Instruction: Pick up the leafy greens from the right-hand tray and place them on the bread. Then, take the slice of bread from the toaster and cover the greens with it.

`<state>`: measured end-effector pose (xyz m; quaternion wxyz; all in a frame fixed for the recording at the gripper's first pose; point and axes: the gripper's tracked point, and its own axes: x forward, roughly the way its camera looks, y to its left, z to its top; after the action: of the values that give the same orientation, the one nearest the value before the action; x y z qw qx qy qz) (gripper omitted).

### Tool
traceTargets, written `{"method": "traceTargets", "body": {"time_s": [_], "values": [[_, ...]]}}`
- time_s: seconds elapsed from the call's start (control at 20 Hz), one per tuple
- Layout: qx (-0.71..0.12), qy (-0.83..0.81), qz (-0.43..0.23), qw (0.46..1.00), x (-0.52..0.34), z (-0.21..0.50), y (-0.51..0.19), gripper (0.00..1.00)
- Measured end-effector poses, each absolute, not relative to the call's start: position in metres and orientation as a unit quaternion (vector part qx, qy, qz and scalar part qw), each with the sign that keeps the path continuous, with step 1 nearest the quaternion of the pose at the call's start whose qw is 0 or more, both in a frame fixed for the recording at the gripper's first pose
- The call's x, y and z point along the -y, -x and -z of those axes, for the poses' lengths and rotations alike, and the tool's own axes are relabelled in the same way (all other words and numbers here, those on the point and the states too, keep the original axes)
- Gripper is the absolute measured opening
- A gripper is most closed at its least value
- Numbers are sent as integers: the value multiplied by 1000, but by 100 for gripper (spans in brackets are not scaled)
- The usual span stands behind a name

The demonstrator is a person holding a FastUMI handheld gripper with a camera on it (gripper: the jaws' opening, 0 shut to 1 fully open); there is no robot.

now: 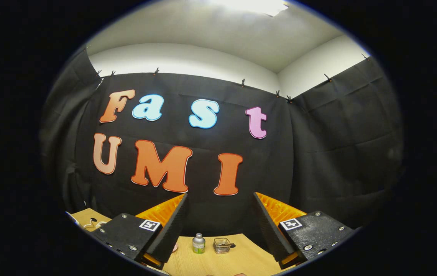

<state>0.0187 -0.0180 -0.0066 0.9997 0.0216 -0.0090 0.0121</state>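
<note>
Between the two black fingers of the claw (220, 199) lay a wide gap with nothing in it: the jaws stood fully apart, gripping nothing. Each finger (172, 226) carried a ribbed black pad backed by orange, and a small square marker sat on each finger's base. The claw was raised and pointed at the black cloth wall (337, 153), with a white wall and ceiling above the cloth. Low down, beyond the fingertips, a strip of light wooden worktop (237, 257) showed. On it, near the foot of the cloth, stood a small bottle (198, 243) with a silver cap and a green label, and just beside it a small wire basket (222, 245). Neither the leafy greens, the bread nor the toaster could be made out.
</note>
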Motion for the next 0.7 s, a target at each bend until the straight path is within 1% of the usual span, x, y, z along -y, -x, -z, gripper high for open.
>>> {"method": "traceTargets", "body": {"time_s": [0.1,0.2,0.4,0.5,0.7], "values": [[-7,-24,-20,999,18,21,-21,97],[-7,-44,-54,998,5,19,-19,98],[11,-23,-50,998,5,18,-26,97],[13,-10,-61,998,-4,25,-24,97],[-36,4,-82,996,-23,72,-21,97]]}}
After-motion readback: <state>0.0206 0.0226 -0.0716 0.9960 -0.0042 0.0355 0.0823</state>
